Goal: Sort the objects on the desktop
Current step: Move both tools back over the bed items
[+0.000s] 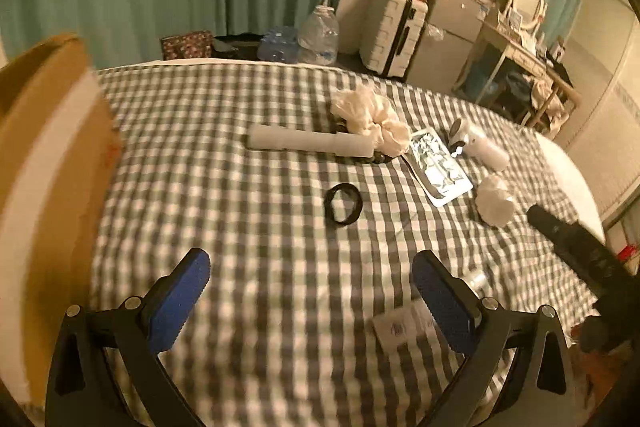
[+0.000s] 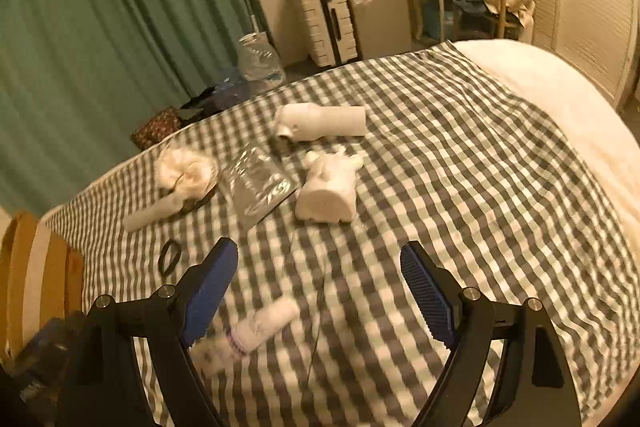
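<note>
**Checked bed, both jaws spread and empty**

Gingham bedspread [image 1: 240,187] carries the clutter. Left wrist view alone shows the black ring [image 1: 343,203] face-on at centre, plus the dark body of the other tool [image 1: 576,247] at right edge. Right wrist view alone shows the white figurine [image 2: 328,191] and a small white tube [image 2: 260,327] low in frame, just beside the right gripper [image 2: 320,291]. White cylinder [image 1: 308,141], cream scrunchie [image 1: 372,119] and printed packet [image 1: 438,167] lie mid-frame. Left gripper [image 1: 312,291] stands wide, nothing between its jaws; the right likewise. Cardboard box [image 1: 48,187] crowds the left edge; bare checked cloth lies ahead of both.
</note>
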`<state>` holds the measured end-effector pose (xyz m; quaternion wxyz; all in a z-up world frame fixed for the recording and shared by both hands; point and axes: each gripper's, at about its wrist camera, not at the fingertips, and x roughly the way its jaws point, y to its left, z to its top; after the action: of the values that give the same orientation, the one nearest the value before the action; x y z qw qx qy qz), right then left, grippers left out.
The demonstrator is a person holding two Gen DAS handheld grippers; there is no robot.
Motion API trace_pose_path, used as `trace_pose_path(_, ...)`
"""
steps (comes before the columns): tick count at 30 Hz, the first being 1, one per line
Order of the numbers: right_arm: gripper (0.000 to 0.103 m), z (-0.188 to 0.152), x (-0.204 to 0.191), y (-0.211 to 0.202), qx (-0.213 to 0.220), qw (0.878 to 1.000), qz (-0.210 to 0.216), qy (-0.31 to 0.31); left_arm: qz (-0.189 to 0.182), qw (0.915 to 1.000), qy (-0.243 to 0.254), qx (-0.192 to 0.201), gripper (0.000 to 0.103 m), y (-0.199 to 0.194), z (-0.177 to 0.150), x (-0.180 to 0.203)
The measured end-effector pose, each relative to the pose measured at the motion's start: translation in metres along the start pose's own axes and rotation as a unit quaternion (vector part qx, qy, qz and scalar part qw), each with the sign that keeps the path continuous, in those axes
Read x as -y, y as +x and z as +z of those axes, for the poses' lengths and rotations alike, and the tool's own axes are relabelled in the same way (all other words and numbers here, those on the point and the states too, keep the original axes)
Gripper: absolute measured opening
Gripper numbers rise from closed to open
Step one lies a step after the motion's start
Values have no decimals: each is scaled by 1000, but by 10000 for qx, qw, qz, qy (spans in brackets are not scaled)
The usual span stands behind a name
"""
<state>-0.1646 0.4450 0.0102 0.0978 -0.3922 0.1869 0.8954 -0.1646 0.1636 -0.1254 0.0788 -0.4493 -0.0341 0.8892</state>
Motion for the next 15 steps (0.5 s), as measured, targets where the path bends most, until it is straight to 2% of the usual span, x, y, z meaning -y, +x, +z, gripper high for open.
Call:
trace_pose_path(4,84,12,-1,17,86,9999,-12,-108,47,9999,132,-86,103,37,7,12)
trace_pose_path(8,84,24,3,42,33,9994,-205,-290,99,9996,166,-225,103,68,10,14)
trace_pose_path(15,84,35,4,70,-129,9993,-207,-297,231,9987,430,-134,99,96,9,18)
